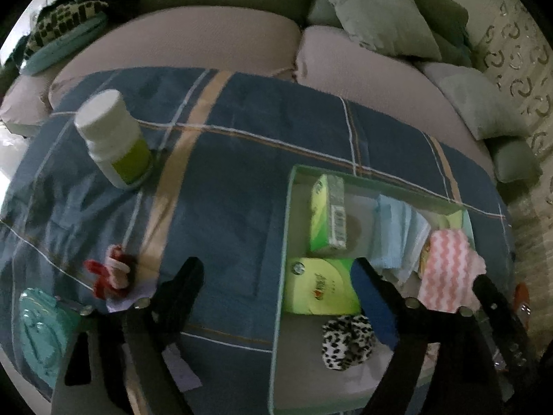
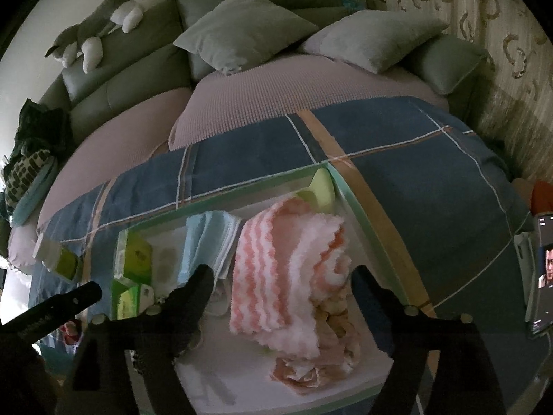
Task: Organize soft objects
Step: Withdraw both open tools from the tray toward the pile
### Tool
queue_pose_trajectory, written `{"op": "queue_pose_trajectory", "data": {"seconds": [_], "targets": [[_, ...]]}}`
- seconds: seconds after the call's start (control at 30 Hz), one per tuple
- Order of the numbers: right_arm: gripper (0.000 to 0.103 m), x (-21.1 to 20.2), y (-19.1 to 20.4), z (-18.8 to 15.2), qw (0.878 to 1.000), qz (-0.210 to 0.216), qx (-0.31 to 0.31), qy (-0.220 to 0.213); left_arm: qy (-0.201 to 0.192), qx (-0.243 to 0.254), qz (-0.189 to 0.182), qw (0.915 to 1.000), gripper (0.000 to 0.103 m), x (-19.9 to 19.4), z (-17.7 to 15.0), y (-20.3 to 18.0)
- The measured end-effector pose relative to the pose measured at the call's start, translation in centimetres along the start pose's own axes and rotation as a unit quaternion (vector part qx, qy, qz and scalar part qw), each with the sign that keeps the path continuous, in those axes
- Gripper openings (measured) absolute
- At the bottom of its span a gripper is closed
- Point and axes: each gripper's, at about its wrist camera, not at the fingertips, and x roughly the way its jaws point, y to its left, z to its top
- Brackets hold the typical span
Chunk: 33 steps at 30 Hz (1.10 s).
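Note:
A shallow box with a mint-green rim (image 1: 285, 228) (image 2: 359, 207) lies on a blue plaid sheet. In it are green tissue packs (image 1: 328, 212) (image 2: 134, 254), blue face masks (image 1: 397, 238) (image 2: 211, 235), a pink-and-white wavy cloth (image 1: 446, 269) (image 2: 290, 276) and a leopard-print scrunchie (image 1: 347, 344). My left gripper (image 1: 280, 276) is open over the box's left rim. My right gripper (image 2: 280, 283) is open, its fingers on either side of the pink cloth, which rests on beige fabric (image 2: 331, 356).
A white bottle with a green label (image 1: 112, 138) stands on the sheet. A red-and-white hair tie (image 1: 110, 271) and a teal pouch (image 1: 38, 332) lie at the left. Cushions (image 2: 245, 29) and a plush toy (image 2: 96, 22) are on the sofa. A phone (image 2: 542, 269) stands at the right.

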Motion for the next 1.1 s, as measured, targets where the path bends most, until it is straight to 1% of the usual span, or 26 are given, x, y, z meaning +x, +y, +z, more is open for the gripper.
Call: {"op": "queue_pose_trajectory", "data": {"seconds": [0.07,0.13,0.23,0.3,0.37,0.43,0.47,0.73,0.93,1.1], "targets": [[0.092,-0.4,0.1,0.1,1.0,0.003,0.001,-0.006,-0.015,-0.001,0.009,0.9998,0.091,-0.6,0.2,0.5],[0.096,-0.8,0.3,0.1,1.0,0.006,0.001,-0.012,-0.025,-0.006,0.009,0.9996,0.091,-1.2,0.4,1.0],[0.096,-1.0,0.7,0.2,1.0,0.009,-0.004,-0.018,-0.042,-0.016,0.009,0.9989,0.091,-2.4,0.7,2.1],[0.096,-1.1,1.0,0.2,1.0,0.013,-0.008,-0.019,-0.058,-0.021,0.017,0.998,0.092,-3.4,0.9,2.9],[0.098,-1.1,1.4,0.2,1.0,0.018,-0.011,-0.021,-0.07,-0.027,0.021,0.997,0.094,-4.4,1.0,3.7],[0.1,-1.2,1.7,0.2,0.999,0.02,-0.013,-0.023,-0.077,-0.035,0.024,0.9961,0.102,-5.1,1.1,4.5],[0.101,-1.2,1.8,0.2,0.999,0.022,-0.014,-0.024,-0.083,-0.04,0.026,0.9954,0.102,-5.5,1.1,5.0],[0.101,-1.3,3.5,-0.1,0.999,0.034,-0.032,-0.024,-0.101,-0.069,0.045,0.9915,0.102,-7.6,1.0,8.7],[0.101,-1.4,5.6,-0.5,0.997,0.056,-0.051,-0.02,-0.099,-0.072,0.087,0.9887,0.102,-9.0,0.6,11.1],[0.101,-1.4,7.6,-1.0,0.994,0.084,-0.067,-0.014,-0.1,-0.115,0.097,0.9836,0.102,-10.1,-0.1,14.7]]}}
